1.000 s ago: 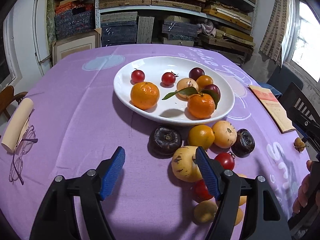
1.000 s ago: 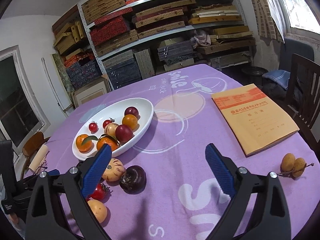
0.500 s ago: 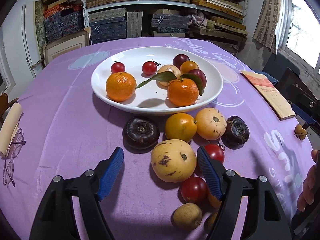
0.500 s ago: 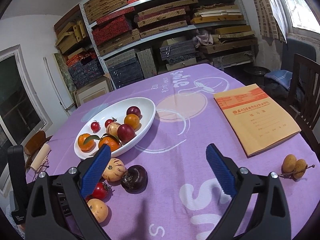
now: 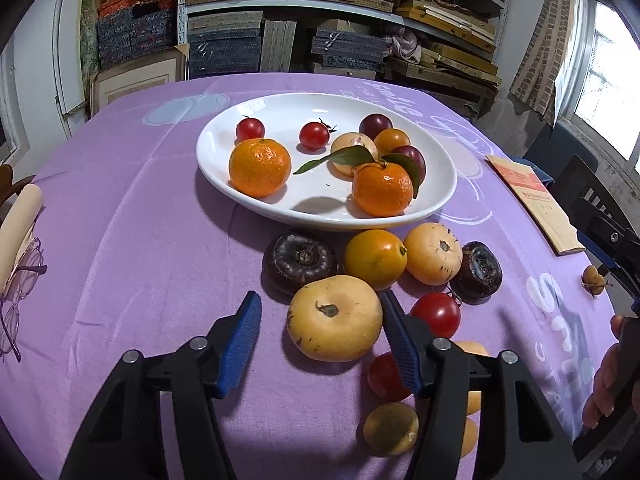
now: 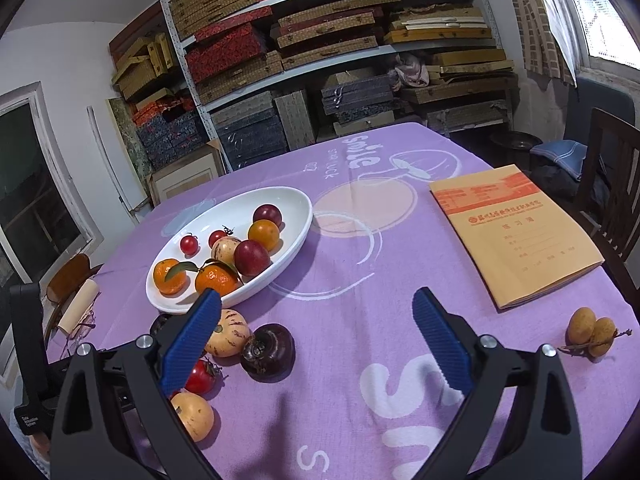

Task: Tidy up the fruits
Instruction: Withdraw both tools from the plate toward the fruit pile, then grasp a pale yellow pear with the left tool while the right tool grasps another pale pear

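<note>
The left gripper [image 5: 320, 340] hangs low over the worktop covered in a purple printed cloth [image 5: 120, 240], its blue-padded fingers [image 5: 240, 344] spread apart. A large pale yellow round fruit with a brown stem scar [image 5: 335, 317] lies on the cloth between the two fingers; the right-hand pad sits at the fruit's flank, though contact cannot be confirmed, and the left-hand pad stands clear of it.

Just beyond this fruit lie a dark purple ribbed fruit [image 5: 301, 259], a yellow-orange round fruit [image 5: 375, 258], a second pale yellow fruit [image 5: 433, 253] and a smaller dark purple fruit [image 5: 478, 266], grouped close together against the near edge of the white oval ceramic dish [image 5: 436, 196]. A red tomato [image 5: 436, 314] lies beside the right-hand finger. Further small fruits lie partly hidden behind that finger.

The dish holds two oranges, one with green leaves [image 5: 382, 188], two small red tomatoes, and several plum-coloured and yellow fruits.

The right gripper [image 6: 316, 344] is held above bare cloth, its fingers wide apart and holding nothing. A tan paper exercise book [image 6: 516, 236] lies on the cloth to its right, and a pair of small brown fruits on a twig [image 6: 592, 332] lies near the worktop edge. Spectacles [image 5: 18, 284] rest at the far left.
</note>
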`<state>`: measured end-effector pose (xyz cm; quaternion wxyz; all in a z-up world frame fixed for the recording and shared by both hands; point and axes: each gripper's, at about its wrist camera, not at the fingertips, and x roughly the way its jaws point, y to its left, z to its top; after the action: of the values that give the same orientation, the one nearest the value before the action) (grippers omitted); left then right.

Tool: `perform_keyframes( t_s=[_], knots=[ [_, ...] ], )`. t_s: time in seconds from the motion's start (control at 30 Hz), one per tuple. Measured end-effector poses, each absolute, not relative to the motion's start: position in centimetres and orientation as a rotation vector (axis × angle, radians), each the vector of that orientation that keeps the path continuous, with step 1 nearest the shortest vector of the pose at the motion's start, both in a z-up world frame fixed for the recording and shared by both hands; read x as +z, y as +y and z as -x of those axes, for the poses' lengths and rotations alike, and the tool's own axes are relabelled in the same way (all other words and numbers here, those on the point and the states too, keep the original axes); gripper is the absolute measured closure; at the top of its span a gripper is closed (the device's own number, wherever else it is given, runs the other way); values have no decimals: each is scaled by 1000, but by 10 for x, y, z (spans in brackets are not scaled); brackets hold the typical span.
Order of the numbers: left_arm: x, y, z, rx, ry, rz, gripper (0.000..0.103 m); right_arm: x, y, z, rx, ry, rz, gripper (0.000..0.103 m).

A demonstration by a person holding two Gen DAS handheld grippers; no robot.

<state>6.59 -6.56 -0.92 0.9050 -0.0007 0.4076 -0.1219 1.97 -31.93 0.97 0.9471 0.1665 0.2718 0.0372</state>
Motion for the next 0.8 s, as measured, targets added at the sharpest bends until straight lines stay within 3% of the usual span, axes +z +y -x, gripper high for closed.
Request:
perform_keyframes(
  t_s=[0.03, 0.5, 0.8],
  knots=[
    [-9, -66, -65, -253, 841, -9, 56, 9, -319, -20, 78, 559, -337, 9],
    [-10, -44, -49, -266, 831, 27, 56, 7, -307, -21, 123, 575, -293, 9],
    [2, 16, -24, -109, 755, 51, 56, 5, -245, 11, 284, 662, -156, 9]
  ],
)
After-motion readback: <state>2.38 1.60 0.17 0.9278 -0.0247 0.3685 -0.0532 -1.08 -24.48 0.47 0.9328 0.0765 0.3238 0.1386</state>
